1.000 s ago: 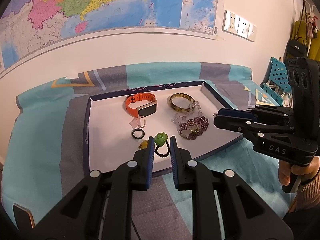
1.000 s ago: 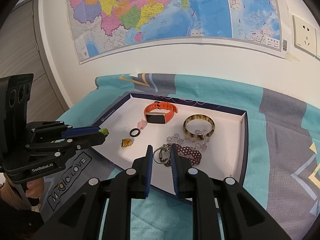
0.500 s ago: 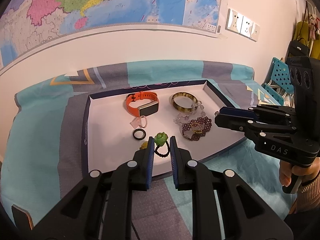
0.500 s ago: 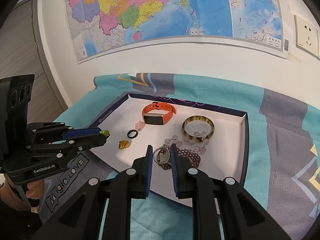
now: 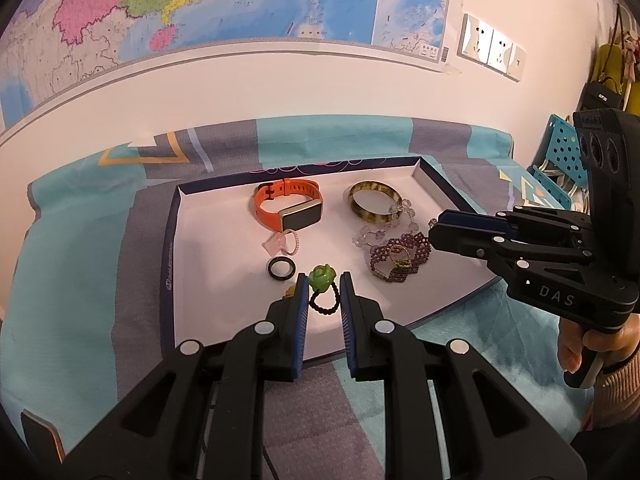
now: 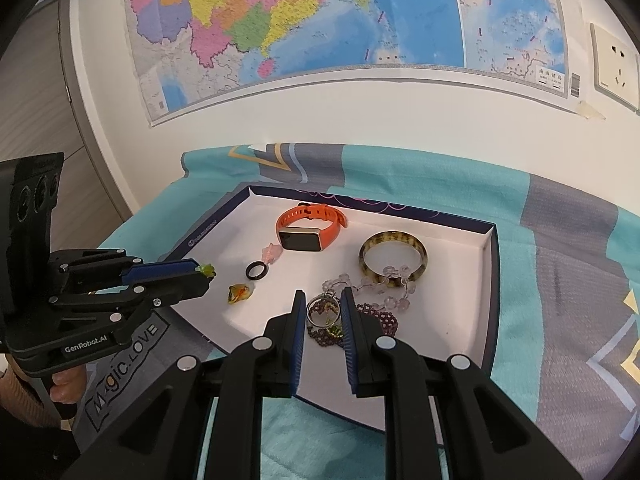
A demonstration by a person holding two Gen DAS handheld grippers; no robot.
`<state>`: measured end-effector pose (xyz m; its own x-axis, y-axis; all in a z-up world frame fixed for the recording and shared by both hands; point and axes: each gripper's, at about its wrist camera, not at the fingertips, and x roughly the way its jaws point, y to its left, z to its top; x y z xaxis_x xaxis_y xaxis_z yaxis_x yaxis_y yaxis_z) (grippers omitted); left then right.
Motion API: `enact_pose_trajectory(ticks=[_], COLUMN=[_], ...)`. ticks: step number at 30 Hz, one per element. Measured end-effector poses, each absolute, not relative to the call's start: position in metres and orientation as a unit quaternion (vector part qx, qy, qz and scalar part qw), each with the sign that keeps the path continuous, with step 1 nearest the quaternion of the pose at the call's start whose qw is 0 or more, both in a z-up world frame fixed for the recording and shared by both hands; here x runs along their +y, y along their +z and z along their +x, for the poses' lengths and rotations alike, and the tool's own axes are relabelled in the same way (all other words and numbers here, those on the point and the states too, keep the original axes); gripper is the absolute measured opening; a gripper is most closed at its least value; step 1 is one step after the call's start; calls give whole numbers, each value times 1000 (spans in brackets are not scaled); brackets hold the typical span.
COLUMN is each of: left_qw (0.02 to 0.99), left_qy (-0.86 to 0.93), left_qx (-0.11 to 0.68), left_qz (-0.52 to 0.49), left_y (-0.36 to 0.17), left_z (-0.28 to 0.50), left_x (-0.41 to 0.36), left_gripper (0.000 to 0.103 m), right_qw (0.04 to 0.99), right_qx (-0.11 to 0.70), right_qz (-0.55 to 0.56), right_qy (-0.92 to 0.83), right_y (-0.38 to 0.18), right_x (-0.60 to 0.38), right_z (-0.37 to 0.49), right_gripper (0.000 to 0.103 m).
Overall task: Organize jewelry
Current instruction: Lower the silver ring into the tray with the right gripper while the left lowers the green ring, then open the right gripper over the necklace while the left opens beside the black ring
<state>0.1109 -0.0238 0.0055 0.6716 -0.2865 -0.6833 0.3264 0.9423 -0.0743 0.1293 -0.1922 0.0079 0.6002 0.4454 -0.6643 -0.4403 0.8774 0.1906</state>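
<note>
A shallow white-lined tray (image 5: 173,248) lies on the blue-grey blanket. In it are an orange watch (image 5: 288,208), a brown bangle (image 5: 376,200), a clear bead bracelet (image 5: 394,216), a purple bead bracelet (image 5: 400,258), a pink ring (image 5: 282,242), a black ring (image 5: 282,270) and an amber piece (image 6: 240,294). My left gripper (image 5: 323,285) is shut on a green flower ring (image 5: 320,276) and holds it over the tray's near left part. My right gripper (image 6: 323,300) is shut on a round silver pendant (image 6: 324,312) above the purple bracelet (image 6: 380,320).
A wall with a large map (image 5: 200,20) and sockets (image 5: 492,48) rises just behind the blanket. A teal perforated stool (image 5: 560,156) and hanging bags stand at the far right. A person's hand (image 5: 580,348) grips the right tool's handle.
</note>
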Motion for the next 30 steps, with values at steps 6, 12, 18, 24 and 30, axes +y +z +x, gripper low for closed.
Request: enact_pose_trajectory(ticks=[6,12,18,24,30], left_qw=[913,913,912,911,911], left_qy=[-166,-163,-162,-161,-161], left_qx=[371,373,376,378,378], left_qz=[28,26,28,26,26], left_y=[4,2,0,-2,-1], left_z=[113,116,120,122,123], left_x=[-24,-24,-24,-25,-25], left_gripper=[16,16,16,16,16], right_qw=[894,892,892,891,891], right_qx=[376,379,382,385,386], right_qz=[5,6,7,6,3], right_qy=[245,244,242,240,238], right_y=[5,2,1,-1,-1], right_x=[-192,-192,-192,-192,-190], right_z=[133,136,139,141,143], right_gripper=[16,16,16,16,16])
